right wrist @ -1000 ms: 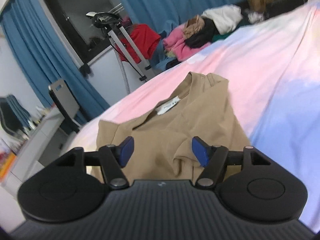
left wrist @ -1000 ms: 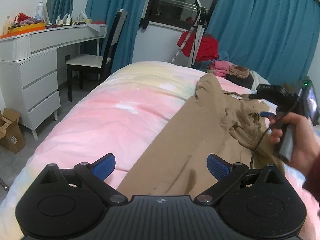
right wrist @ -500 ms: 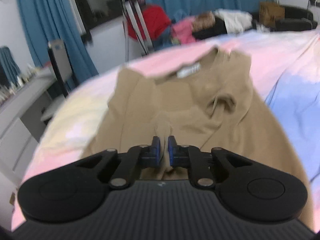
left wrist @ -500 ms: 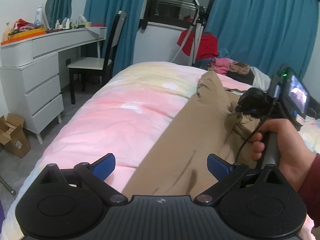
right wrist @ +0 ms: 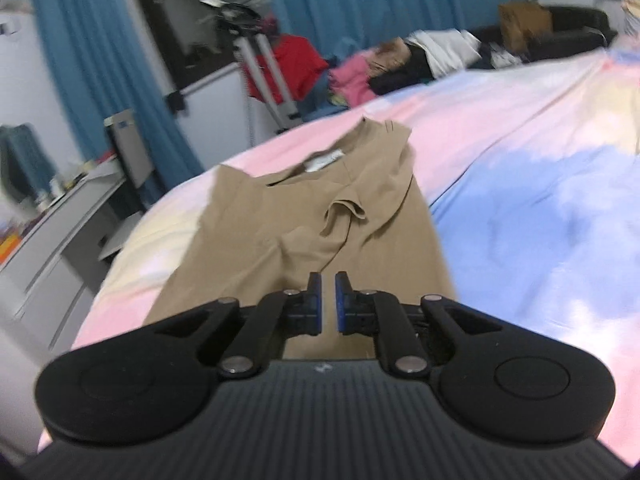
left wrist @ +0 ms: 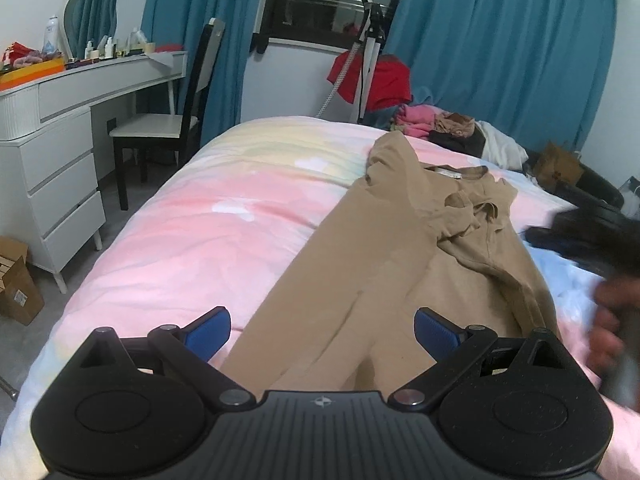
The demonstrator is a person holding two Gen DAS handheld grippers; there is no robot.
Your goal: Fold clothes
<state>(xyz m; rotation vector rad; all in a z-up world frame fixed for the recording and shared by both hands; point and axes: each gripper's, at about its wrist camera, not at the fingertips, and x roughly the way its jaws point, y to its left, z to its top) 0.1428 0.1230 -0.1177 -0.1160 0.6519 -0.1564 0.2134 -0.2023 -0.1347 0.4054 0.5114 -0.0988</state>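
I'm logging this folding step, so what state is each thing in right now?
Shirt: lying on the bed, one side and its sleeve folded inward, not fully folded.
Left gripper: jaws open over the shirt's hem, holding nothing.
Right gripper: jaws nearly closed, a narrow gap between them; whether they pinch cloth cannot be told.
Bed: covered by a pastel quilt, shirt on top.

Tan short-sleeved shirt [left wrist: 360, 280] [right wrist: 320, 216], spread lengthwise on the bed, collar with white label at the far end, one sleeve folded inward and rumpled.
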